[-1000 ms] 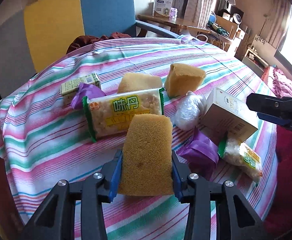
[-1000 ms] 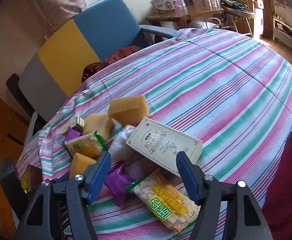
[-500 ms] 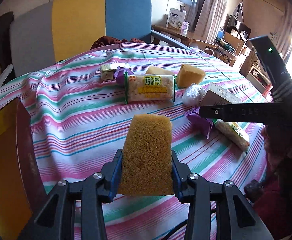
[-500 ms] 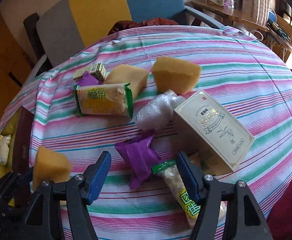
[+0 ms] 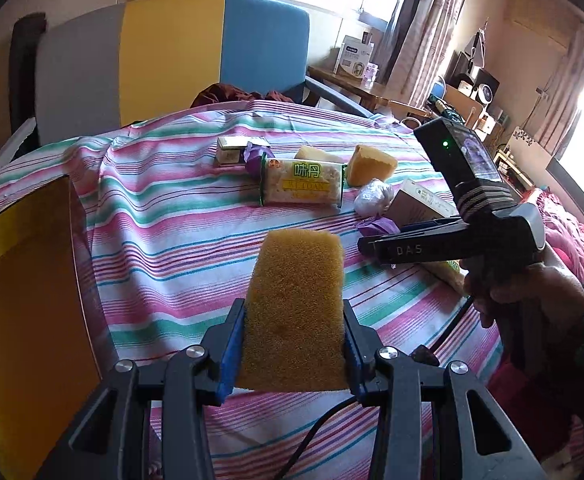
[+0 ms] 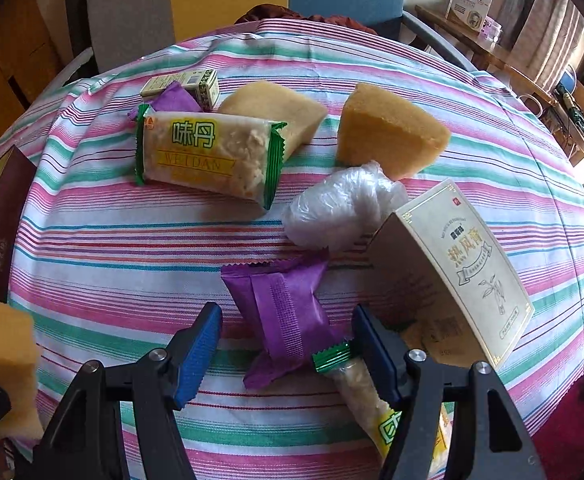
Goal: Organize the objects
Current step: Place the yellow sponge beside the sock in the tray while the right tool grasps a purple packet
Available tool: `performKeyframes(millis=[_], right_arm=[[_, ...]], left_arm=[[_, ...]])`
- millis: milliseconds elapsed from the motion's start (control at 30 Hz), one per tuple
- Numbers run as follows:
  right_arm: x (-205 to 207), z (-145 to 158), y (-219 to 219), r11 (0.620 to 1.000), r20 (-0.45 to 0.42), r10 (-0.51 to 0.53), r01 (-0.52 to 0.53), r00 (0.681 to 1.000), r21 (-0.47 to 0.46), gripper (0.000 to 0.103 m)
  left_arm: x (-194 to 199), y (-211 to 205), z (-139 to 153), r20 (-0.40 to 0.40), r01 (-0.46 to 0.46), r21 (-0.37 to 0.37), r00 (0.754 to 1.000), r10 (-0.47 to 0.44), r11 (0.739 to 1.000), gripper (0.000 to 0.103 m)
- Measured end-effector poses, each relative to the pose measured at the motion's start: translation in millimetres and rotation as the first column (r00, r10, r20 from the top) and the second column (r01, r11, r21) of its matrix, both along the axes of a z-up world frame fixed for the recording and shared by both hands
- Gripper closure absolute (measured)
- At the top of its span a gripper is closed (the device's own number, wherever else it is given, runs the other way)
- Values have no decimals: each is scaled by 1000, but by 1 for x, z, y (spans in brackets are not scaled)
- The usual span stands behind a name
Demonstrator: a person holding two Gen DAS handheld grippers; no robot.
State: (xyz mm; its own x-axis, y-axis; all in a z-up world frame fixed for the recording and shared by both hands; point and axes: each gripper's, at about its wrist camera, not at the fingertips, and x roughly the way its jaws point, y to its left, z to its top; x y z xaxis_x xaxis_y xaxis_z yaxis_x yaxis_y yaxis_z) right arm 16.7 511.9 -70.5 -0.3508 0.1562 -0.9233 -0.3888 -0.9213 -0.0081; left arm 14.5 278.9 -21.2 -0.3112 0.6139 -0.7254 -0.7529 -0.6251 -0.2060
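The left gripper [image 5: 294,354] points forward over the near edge of the striped tablecloth [image 5: 180,240], its blue pads pressed against both sides of a yellow sponge [image 5: 296,312] that stands upright between them, clear of the cloth. To its left sits a yellow-lined box [image 5: 24,300] with a dark rim, at the table's edge. To its right a hand [image 5: 532,300] grips the handle of the right gripper [image 6: 288,350], which reaches in level and sideways across the left wrist view, low over the table.

In the right wrist view that gripper's fingers are spread wide and hold nothing. A purple packet [image 6: 284,316] lies on the cloth in the gap between them, and the green end of a cracker packet [image 6: 364,392] lies just inside the right finger. A cream carton [image 6: 464,272] leans tilted just beyond the right finger. Beyond the purple packet is a crumpled clear plastic bag [image 6: 340,208], touching the carton's corner. Farther on lie a second cracker packet [image 6: 208,152] with green ends, a pale sponge [image 6: 276,114] partly under its right end, and a darker yellow sponge wedge [image 6: 388,136] to the right. Farthest are a small green-and-white box [image 6: 192,84] and another purple wrapper [image 6: 172,98] against it. A chair [image 5: 172,60] in grey, yellow and blue stands behind the table
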Motion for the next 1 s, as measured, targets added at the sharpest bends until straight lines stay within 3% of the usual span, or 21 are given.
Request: performKeyframes(millis=[100, 200, 400, 733, 900, 1000], right_arm=[[-1, -1, 2, 1000, -1, 4, -4, 1000, -5, 35], [-2, -2, 1, 1000, 9, 9, -9, 1000, 0, 65], [-3, -3, -15, 996, 20, 82, -82, 996, 35, 67], [-3, -4, -14, 996, 22, 80, -81, 997, 28, 67], [-3, -5, -15, 996, 27, 83, -84, 996, 40, 67], [-7, -5, -17, 995, 31, 90, -91, 995, 46, 67]], left_arm=[[3, -5, 5, 2, -1, 15, 1000, 1, 1000, 59], [7, -10, 10, -5, -6, 25, 1000, 6, 1000, 59], [4, -26, 16, -14, -38, 38, 999, 38, 999, 59], [-10, -71, 27, -20, -139, 50, 990, 141, 989, 59], [-30, -127, 36, -67, -260, 13, 963, 261, 965, 59], [-52, -173, 32, -86, -368, -48, 928, 363, 929, 59]])
